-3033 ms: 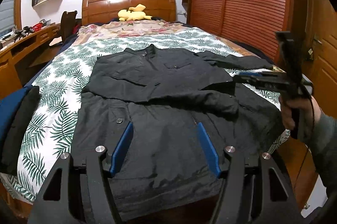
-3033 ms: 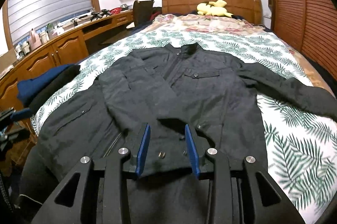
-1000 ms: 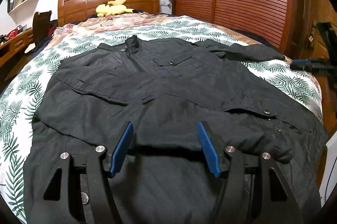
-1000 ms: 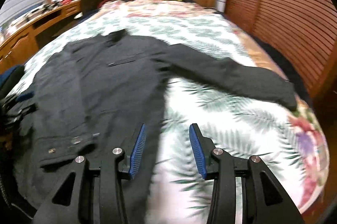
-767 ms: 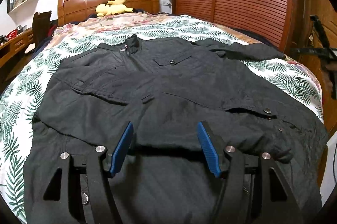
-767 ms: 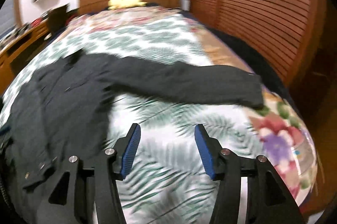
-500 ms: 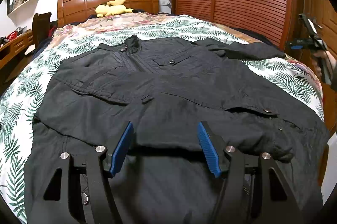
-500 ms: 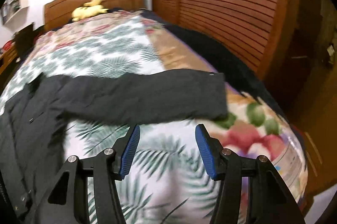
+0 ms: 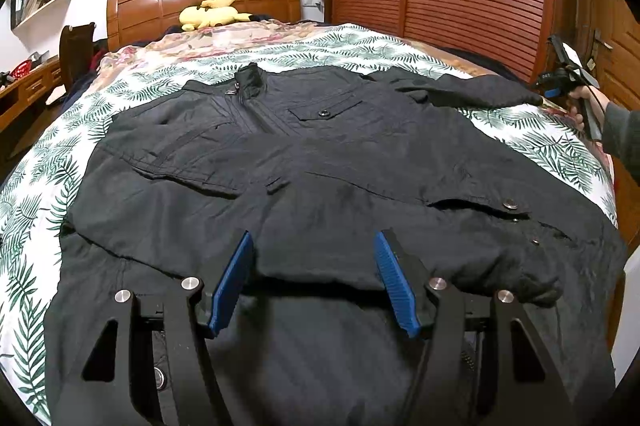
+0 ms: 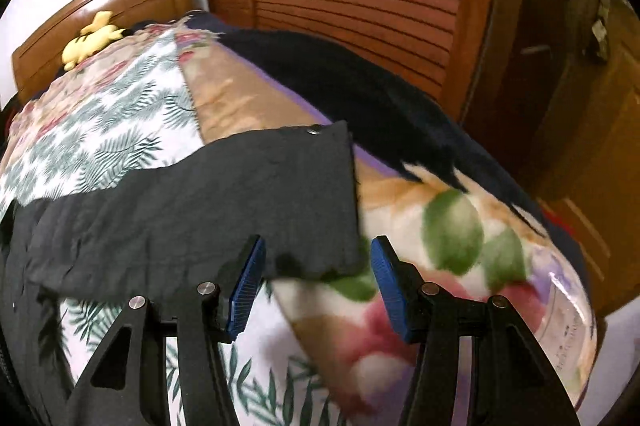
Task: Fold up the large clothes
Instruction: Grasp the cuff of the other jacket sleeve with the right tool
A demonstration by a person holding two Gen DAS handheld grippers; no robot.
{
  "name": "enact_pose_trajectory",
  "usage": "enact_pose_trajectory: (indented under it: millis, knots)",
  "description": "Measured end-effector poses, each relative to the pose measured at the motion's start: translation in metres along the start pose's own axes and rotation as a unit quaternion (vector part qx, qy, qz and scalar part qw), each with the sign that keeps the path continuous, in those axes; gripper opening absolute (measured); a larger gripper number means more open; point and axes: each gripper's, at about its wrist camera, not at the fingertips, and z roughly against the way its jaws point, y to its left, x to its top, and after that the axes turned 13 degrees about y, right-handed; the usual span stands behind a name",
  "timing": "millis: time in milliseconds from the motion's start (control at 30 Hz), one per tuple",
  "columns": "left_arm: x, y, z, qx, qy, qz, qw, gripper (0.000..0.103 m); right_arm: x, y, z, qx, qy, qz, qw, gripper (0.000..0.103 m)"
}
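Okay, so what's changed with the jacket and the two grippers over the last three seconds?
The right gripper left the jacket's front and swung out to the end of the outstretched sleeve, where it now hovers open at the cuff, nothing gripped. The left gripper moved in over the folded-over sleeve near the hem and stayed open. The jacket itself lies as before on the bed.
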Motion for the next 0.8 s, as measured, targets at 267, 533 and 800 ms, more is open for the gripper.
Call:
enact_pose_trajectory:
  millis: [267, 533, 800]
  knots:
    - [0.0, 0.0, -0.003, 0.0, 0.005, -0.004, 1.0, 0.064, 0.012, 0.007, -0.023, -0.001, 0.033, -0.014, 0.999, 0.057]
    - [-0.001, 0.001, -0.003, 0.0, 0.003, -0.004, 1.0, 0.064, 0.005, 0.053, 0.016, 0.008, -0.016, 0.075, 0.997, 0.013]
    - [-0.005, 0.005, 0.015, -0.01, -0.012, 0.002, 0.9999, 0.064, -0.02, 0.126, 0.125, 0.06, -0.089, 0.178, 0.978, 0.012]
